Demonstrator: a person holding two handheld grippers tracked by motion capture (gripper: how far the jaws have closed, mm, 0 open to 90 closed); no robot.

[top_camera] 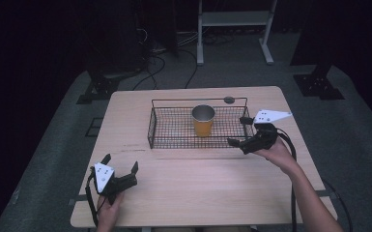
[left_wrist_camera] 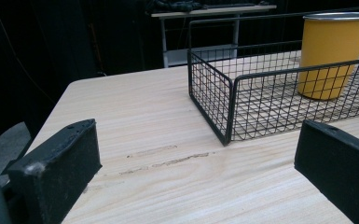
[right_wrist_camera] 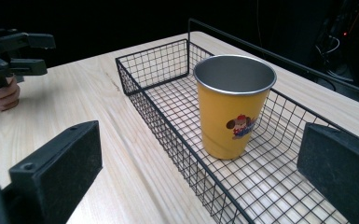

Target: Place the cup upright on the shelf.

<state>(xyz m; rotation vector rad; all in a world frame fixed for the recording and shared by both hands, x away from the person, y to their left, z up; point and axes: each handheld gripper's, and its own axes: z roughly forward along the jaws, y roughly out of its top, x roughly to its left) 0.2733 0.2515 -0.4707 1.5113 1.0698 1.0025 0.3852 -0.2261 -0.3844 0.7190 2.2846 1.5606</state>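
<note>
- Left gripper (top_camera: 121, 167): near the table's (top_camera: 188, 193) front left corner, low over the wood, jaws spread wide with nothing between them; well apart from the basket.
- Wire basket (top_camera: 174, 137): black mesh, on the far middle of the table, long side facing the person.
- Yellow cup (top_camera: 203, 121): upright inside the basket, roughly at its centre, metal rim and open mouth up; a small cartoon print shows on its side in the right gripper view (right_wrist_camera: 232, 112).
- Right gripper (top_camera: 239, 131): at the basket's right end, jaws wide apart, empty, pointed toward the cup and not touching it.
</note>
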